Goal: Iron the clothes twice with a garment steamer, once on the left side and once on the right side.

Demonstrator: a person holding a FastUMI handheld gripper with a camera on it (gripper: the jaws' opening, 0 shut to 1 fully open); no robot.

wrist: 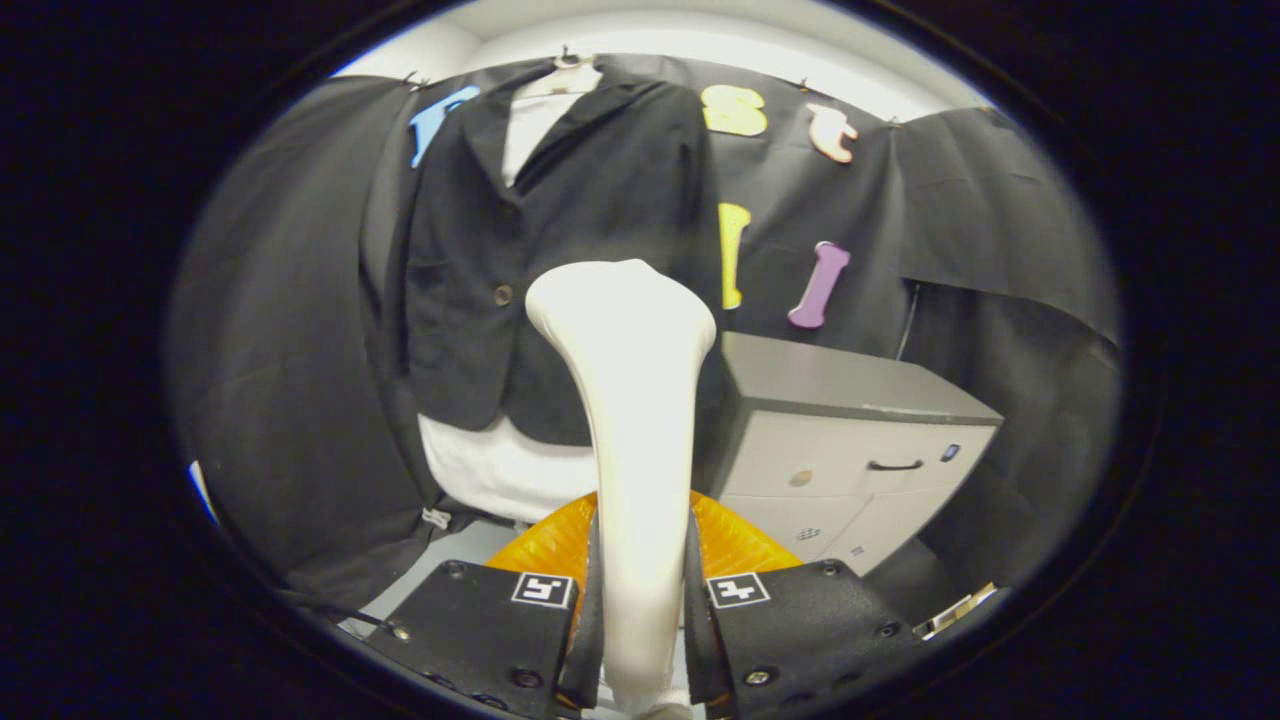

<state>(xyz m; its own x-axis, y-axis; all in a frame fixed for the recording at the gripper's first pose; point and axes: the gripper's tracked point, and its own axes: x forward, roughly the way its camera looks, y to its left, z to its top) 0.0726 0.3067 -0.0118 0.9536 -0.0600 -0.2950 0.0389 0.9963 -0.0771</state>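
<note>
A white garment steamer stands upright between my fingers, its wide head at the top. My gripper is shut on its handle, both fingers pressing its sides. Beyond the steamer a black jacket hangs on a hanger over a white shirt, whose hem shows below the jacket. The steamer head sits in front of the jacket's lower right part, near its button; I cannot tell if it touches the cloth.
A grey drawer cabinet stands to the right of the jacket, close beside the steamer. Black cloth walls hang behind and on both sides. A cable runs down behind the cabinet.
</note>
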